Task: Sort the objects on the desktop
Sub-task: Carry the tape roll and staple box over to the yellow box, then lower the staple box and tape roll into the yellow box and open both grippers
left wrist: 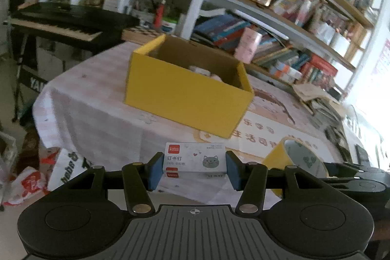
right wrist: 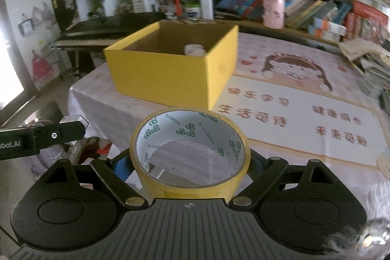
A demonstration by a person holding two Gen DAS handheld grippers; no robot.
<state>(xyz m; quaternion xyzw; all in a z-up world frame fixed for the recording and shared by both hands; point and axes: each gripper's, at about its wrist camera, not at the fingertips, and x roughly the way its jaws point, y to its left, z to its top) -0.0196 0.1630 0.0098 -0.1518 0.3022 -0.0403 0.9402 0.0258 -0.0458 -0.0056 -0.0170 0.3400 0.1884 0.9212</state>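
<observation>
Staples box (left wrist: 195, 160), white with a grey cat drawn on it, is pinched at its two short ends by the blue pads of the left gripper (left wrist: 194, 168), and is held in the air above the near edge of the desk (left wrist: 97, 118). Tape roll (right wrist: 190, 150), yellow with a white printed core, is clamped across its width by the jaws of the right gripper (right wrist: 190, 163); its hole is turned toward the camera, and the roll is also held above the desk. Beyond both grippers, a yellow carton (left wrist: 187, 89) is seen standing open on the desk, with a pale rounded item (right wrist: 193, 49) lying inside it, too blurred to be told. The desk is covered by a pink cloth (right wrist: 292, 94) printed with a cartoon figure and red characters. Behind it, shelves (left wrist: 280, 23) crowded with books are seen, and a black keyboard (left wrist: 65, 23) to the left
</observation>
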